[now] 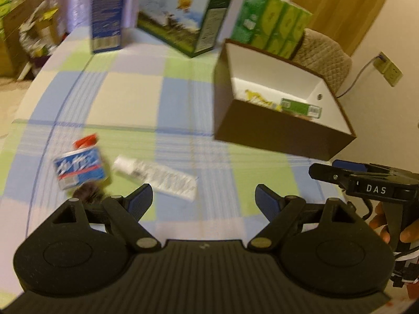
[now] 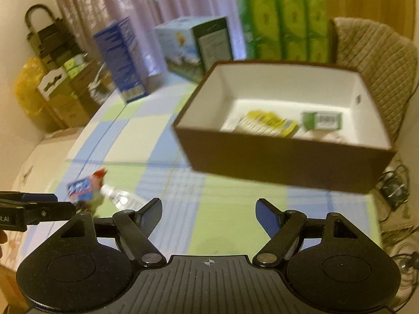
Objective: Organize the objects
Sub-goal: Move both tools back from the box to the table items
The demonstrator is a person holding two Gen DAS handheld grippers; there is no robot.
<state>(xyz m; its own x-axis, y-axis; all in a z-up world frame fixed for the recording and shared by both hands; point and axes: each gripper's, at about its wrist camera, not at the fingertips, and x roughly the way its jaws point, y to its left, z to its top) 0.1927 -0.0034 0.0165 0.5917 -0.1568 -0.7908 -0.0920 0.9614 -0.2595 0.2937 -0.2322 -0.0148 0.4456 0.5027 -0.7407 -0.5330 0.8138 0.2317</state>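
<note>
Left tool [image 1: 203, 198] just behind tube [image 1: 157, 178]

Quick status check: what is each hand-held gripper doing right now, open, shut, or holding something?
Left hand-held gripper: open, holding nothing, above the checked tablecloth.
Right hand-held gripper: open, holding nothing, facing the brown box.

Warm, dim indoor light tinted both views yellowish. Motion blur smeared the checked tablecloth [image 1: 136, 99] and the brown box [image 2: 285, 162]. Fisheye distortion bowed the table edge, and dark vignetting filled the corners. Shadows were soft.
</note>
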